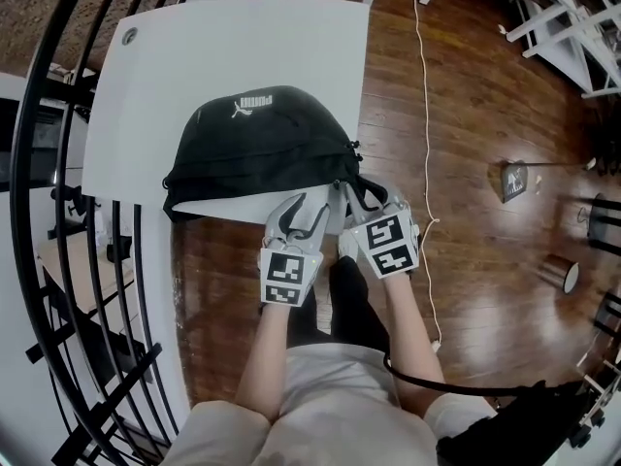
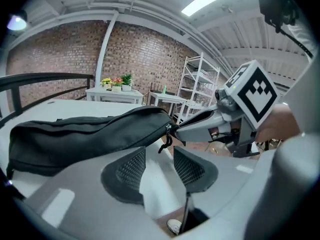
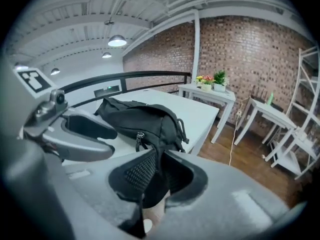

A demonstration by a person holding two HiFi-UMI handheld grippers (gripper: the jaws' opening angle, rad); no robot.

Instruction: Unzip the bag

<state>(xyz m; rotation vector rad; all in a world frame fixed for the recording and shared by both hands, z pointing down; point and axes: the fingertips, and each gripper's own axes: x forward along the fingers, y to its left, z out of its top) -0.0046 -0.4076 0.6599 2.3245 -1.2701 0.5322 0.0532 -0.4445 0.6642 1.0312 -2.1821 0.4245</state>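
**Operator:** Where is the bag?

**Spotter:** The black waist bag lies on the white surface, along the edge nearest you, with its white logo facing up. Its right end sits by the near right corner, directly in front of both your grippers.

**Operator:** What about my left side?

**Spotter:** Your left gripper points at that end of the bag. Its fingers stand wide apart with nothing between the mesh pads. Through the gap you see only the surface's edge and the wood floor below. The zipper pull hangs just beyond the fingertips and does not touch them.

**Operator:** And the right?

**Spotter:** Your right gripper comes in just beside the left one. Its fingers are drawn close together and pinch a fold of black fabric at the bag's end. The fabric fills the gap between the pads. In the left gripper view, the right gripper's tip rests against the bag, right next to the zipper pull.

**Operator:** Is the zip open?

**Spotter:** The side of the bag facing you looks closed.

**Operator:** What's around me?

**Spotter:** A white cable runs along the floor to your right. A black railing curves past on your left.
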